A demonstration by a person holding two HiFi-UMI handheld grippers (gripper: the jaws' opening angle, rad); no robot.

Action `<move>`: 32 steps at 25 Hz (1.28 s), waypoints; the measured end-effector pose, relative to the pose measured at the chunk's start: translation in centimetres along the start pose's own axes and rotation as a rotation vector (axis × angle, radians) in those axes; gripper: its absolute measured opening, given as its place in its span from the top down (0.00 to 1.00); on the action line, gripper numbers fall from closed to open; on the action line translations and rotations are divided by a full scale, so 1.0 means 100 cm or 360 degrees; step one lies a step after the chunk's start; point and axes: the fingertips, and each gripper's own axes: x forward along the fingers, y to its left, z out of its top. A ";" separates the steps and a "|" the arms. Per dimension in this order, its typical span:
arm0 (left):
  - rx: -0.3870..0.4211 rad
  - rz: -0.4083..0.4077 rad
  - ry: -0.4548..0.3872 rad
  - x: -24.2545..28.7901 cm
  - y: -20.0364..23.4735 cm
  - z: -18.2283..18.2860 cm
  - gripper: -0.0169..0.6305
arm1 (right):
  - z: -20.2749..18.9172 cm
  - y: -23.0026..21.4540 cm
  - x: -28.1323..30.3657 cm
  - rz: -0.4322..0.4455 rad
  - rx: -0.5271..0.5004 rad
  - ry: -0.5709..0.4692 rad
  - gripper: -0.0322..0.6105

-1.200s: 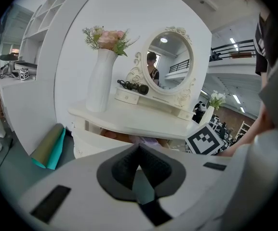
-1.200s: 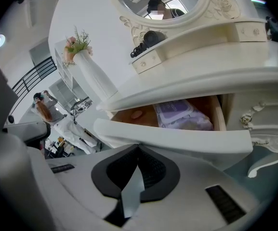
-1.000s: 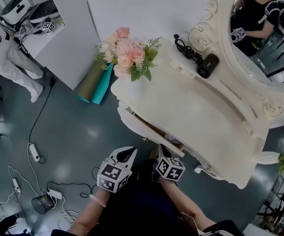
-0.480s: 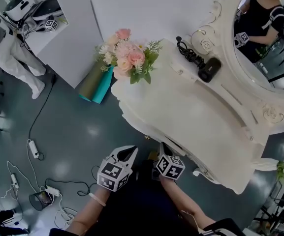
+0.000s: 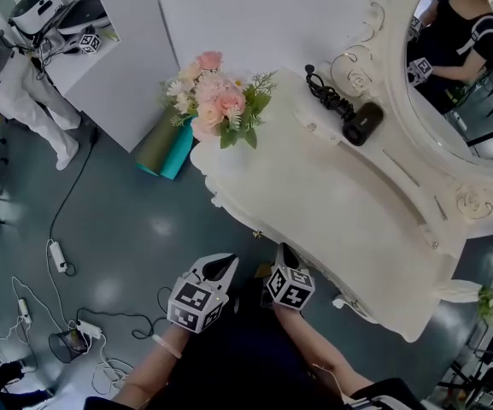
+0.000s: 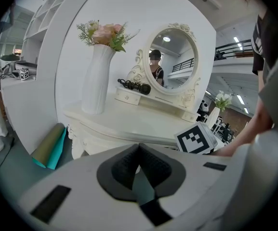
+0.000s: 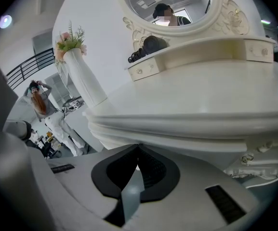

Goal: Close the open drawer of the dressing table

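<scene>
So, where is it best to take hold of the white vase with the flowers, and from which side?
Probably the middle of the white vase, jaws level, coming from the dressing table's front edge. It stands upright and slender near the corner; flowers spread over its mouth and the wall is behind it.

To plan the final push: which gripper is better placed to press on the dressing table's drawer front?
Right. The right gripper points straight at the dressing table; the left gripper hangs aside over the floor.
</scene>
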 end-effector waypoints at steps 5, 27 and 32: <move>-0.0011 0.0031 -0.0008 -0.001 0.002 0.000 0.95 | 0.006 -0.005 0.006 -0.0075 -0.0071 -0.0051 0.91; -0.0016 0.0060 -0.0042 -0.008 0.015 0.008 0.95 | 0.010 -0.003 0.023 -0.0094 -0.0171 -0.0072 0.91; 0.0010 0.0009 -0.0056 -0.015 0.013 0.007 0.95 | 0.004 0.008 0.021 -0.0006 -0.0085 -0.0004 0.91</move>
